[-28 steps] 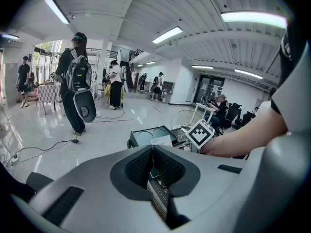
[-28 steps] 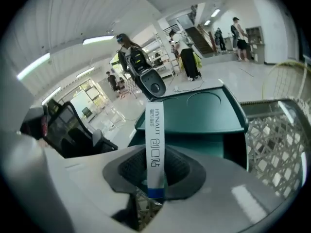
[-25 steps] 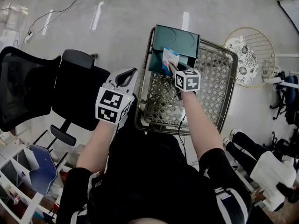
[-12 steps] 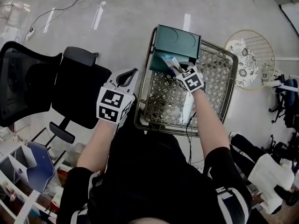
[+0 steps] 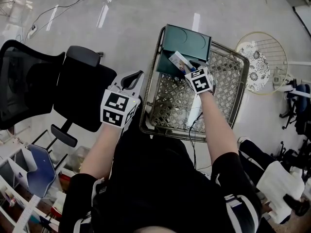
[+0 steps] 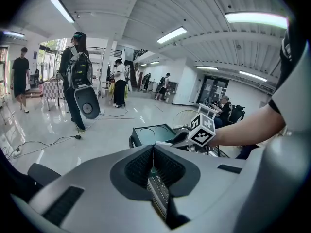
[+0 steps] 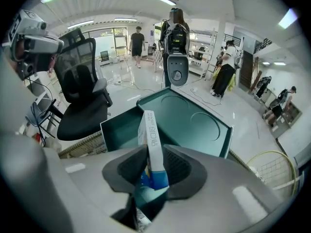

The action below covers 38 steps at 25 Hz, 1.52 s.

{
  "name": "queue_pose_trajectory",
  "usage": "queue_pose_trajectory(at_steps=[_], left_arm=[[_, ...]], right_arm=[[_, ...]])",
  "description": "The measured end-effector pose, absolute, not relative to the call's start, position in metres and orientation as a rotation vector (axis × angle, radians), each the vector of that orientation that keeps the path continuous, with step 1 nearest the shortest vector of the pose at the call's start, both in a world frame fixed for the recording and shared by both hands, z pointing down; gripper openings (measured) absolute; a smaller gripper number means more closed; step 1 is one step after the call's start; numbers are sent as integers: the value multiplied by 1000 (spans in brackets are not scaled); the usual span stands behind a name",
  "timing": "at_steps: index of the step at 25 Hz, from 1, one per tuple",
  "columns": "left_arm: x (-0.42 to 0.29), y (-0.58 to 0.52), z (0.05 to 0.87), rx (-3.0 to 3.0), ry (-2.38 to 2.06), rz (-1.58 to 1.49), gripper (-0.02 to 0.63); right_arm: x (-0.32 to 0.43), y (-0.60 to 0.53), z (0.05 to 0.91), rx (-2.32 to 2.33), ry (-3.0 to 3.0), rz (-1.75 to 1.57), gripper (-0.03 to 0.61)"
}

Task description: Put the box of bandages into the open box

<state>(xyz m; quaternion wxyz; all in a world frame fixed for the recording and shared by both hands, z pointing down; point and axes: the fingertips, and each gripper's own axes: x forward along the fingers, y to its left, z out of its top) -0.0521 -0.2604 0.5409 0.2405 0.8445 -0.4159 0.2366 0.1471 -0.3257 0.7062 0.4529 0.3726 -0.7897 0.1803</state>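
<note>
The box of bandages (image 5: 180,60), white with a blue end, stands on edge between the pads of my right gripper (image 5: 187,68). That gripper's jaws are opening, and the pads still touch the box's sides. It hangs over the mouth of the open teal box (image 5: 167,67), whose lid (image 5: 187,41) leans back. In the right gripper view the bandage box (image 7: 151,144) rises from my right gripper (image 7: 151,168) in front of the teal box (image 7: 120,128). My left gripper (image 5: 133,77) is shut and empty, left of the basket; its pads meet in the left gripper view (image 6: 153,150).
The teal box sits in the far left corner of a wire mesh basket (image 5: 224,101). A black office chair (image 5: 73,91) stands to the left. A round wire frame (image 5: 262,59) lies on the floor at the right. Several people stand far off in the room.
My right gripper has carried the bandage box a little forward and tilted it towards the teal box's opening. The left gripper has stayed where it was.
</note>
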Motion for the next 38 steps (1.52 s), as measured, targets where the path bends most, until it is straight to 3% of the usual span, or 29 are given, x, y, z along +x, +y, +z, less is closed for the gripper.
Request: queue_pose_trajectory(at_steps=[21,38], left_arm=[[-44,-250,557,2299,-1102,687,11],[-22,-281,461,2571,-994,495,11]], right_arm=[[126,-327,725,752,-2002,440,156],[163,-297,548,1225,-2147,539,85]])
